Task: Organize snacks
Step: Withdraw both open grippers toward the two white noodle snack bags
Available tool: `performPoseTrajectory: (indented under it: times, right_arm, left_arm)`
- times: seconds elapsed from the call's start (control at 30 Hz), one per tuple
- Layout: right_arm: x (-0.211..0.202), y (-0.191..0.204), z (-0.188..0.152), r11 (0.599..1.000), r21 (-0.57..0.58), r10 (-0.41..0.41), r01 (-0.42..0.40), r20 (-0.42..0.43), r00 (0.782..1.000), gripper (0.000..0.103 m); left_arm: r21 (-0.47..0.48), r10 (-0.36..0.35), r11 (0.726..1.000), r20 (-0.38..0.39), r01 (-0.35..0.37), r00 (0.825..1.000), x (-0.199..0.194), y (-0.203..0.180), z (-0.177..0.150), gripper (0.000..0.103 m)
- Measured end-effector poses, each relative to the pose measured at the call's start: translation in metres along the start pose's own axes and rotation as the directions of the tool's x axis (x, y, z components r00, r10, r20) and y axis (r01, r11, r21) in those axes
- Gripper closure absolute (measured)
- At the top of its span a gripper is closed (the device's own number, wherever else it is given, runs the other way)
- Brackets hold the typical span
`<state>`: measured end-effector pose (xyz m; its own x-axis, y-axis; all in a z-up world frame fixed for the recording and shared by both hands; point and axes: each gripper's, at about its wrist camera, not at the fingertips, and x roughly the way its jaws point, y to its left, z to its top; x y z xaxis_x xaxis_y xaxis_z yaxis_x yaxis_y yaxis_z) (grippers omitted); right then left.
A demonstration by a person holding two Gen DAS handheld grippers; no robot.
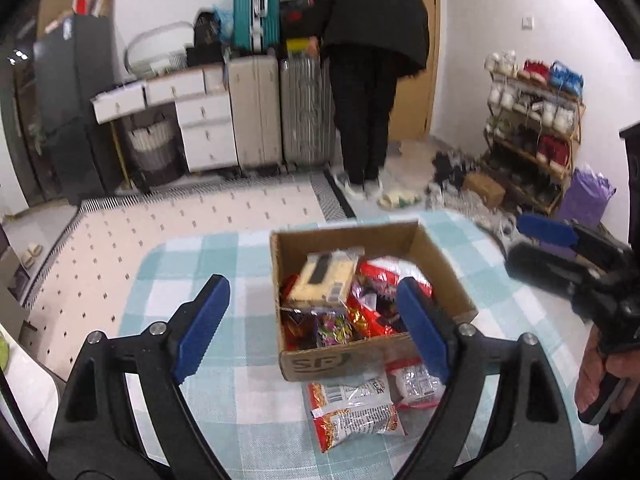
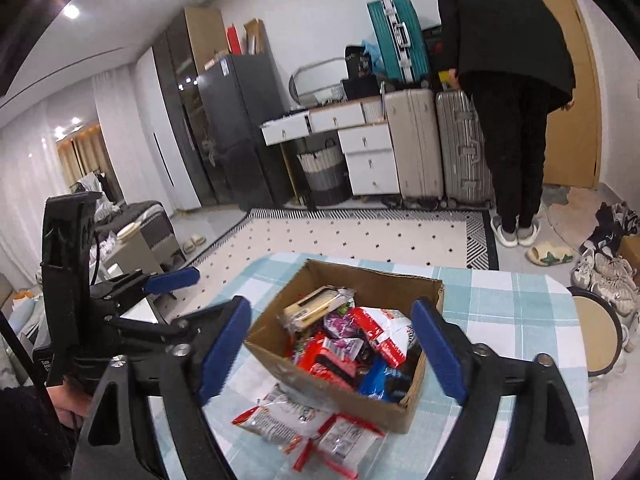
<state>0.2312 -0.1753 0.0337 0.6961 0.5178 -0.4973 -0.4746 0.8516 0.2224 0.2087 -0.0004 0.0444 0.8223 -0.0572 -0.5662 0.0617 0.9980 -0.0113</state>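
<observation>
An open cardboard box [image 1: 436,264] [image 2: 276,364] stands on the checked tablecloth, filled with several snack packets, a cream packet [image 1: 324,276] [image 2: 310,306] on top. Two red-and-white snack packets [image 1: 354,410] [image 2: 292,420] lie on the cloth just in front of the box. My left gripper [image 1: 316,324] is open and empty, hovering above the near side of the box. My right gripper [image 2: 332,350] is open and empty, above the box; it also shows at the right of the left wrist view [image 1: 560,248]. The left gripper shows at the left of the right wrist view [image 2: 160,280].
The table [image 1: 240,400] [image 2: 520,308] has a blue-and-white checked cloth. A person in black [image 1: 372,80] [image 2: 516,92] stands by suitcases [image 1: 280,112] and a door. A shoe rack [image 1: 532,128] is at right. A round stool [image 2: 596,336] stands beside the table.
</observation>
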Motion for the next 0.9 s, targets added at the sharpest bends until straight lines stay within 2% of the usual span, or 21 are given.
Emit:
performPoseTrajectory:
  times: [0.1, 0.27, 0.5, 0.73, 0.83, 0.9]
  right_arm:
    - [-0.02, 0.011, -0.01, 1.0, -0.001, -0.003, 0.003, 0.039, 0.999, 0.011]
    - [-0.045, 0.034, -0.032, 0.999, -0.029, -0.025, 0.028, 0.087, 0.996, 0.007]
    - [-0.065, 0.053, -0.066, 0.999, -0.029, -0.028, 0.033, 0.141, 0.99, 0.001]
    - [-0.063, 0.055, -0.113, 0.995, -0.014, -0.092, 0.094, 0.124, 0.988, 0.001]
    - [-0.054, 0.048, -0.132, 0.994, 0.01, -0.113, 0.113, 0.088, 0.99, 0.001]
    - [-0.048, 0.043, -0.142, 0.993, 0.031, -0.114, 0.113, 0.06, 0.992, 0.001]
  left_arm:
    - [-0.026, 0.015, 1.0, 0.045, -0.014, 0.999, -0.024, 0.006, -0.01, 0.001]
    - [-0.069, 0.0, 0.998, 0.07, 0.005, 0.998, -0.058, 0.018, -0.028, 0.001]
    - [-0.109, 0.017, 0.994, 0.076, -0.008, 0.997, -0.078, 0.024, -0.056, 0.001]
    - [-0.152, 0.039, 0.988, 0.047, -0.031, 0.998, -0.075, 0.031, -0.098, 0.001]
    - [-0.152, 0.053, 0.987, 0.033, -0.047, 0.998, -0.069, 0.03, -0.115, 0.001]
    - [-0.165, 0.034, 0.986, 0.017, -0.03, 0.999, -0.062, 0.03, -0.125, 0.001]
